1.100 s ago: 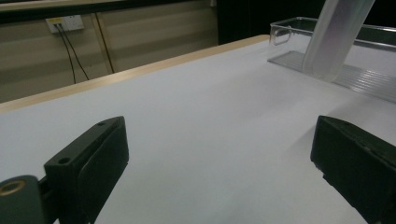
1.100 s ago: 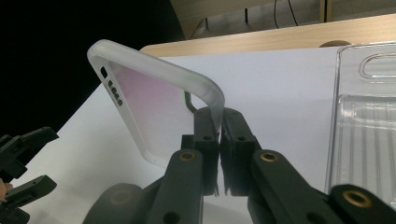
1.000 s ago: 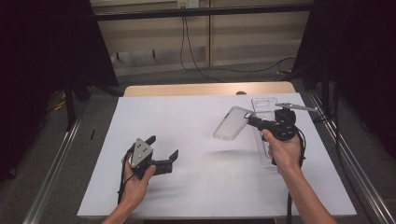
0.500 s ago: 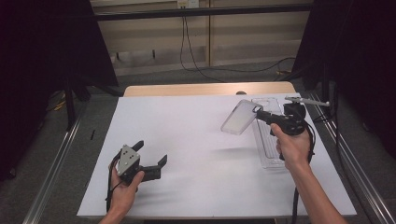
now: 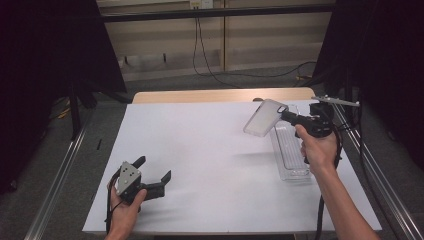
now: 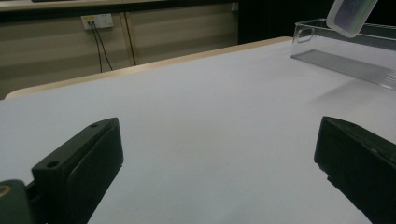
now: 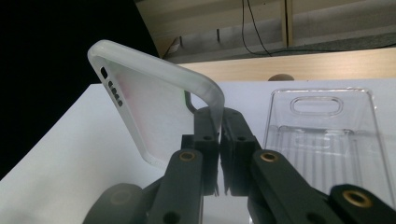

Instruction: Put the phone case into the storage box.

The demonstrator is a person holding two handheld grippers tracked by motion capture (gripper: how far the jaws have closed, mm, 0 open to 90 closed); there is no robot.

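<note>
1. Because your right gripper (image 5: 286, 115) has its jaws pinched shut on one edge of the translucent phone case (image 5: 263, 117), the case stands out past the fingertips, tilted and lifted clear of the table (image 5: 210, 150). From the right gripper view, the rim of the case (image 7: 154, 100) sits squeezed between the two pads, and the rest fans up and away from them.
2. Held by the edge like that, the case looks ready to be carried over the clear plastic tray (image 5: 290, 155), which lies just beside and below your fingertips, its open top free.
3. Your left gripper (image 5: 155, 176) rests low on the table with its jaws spread wide and nothing between them; it is well apart from the case.
4. Ahead of those open fingers (image 6: 79, 163) lies bare white table, with the tray (image 6: 345, 56) far off. Nothing blocks the way to it.
</note>
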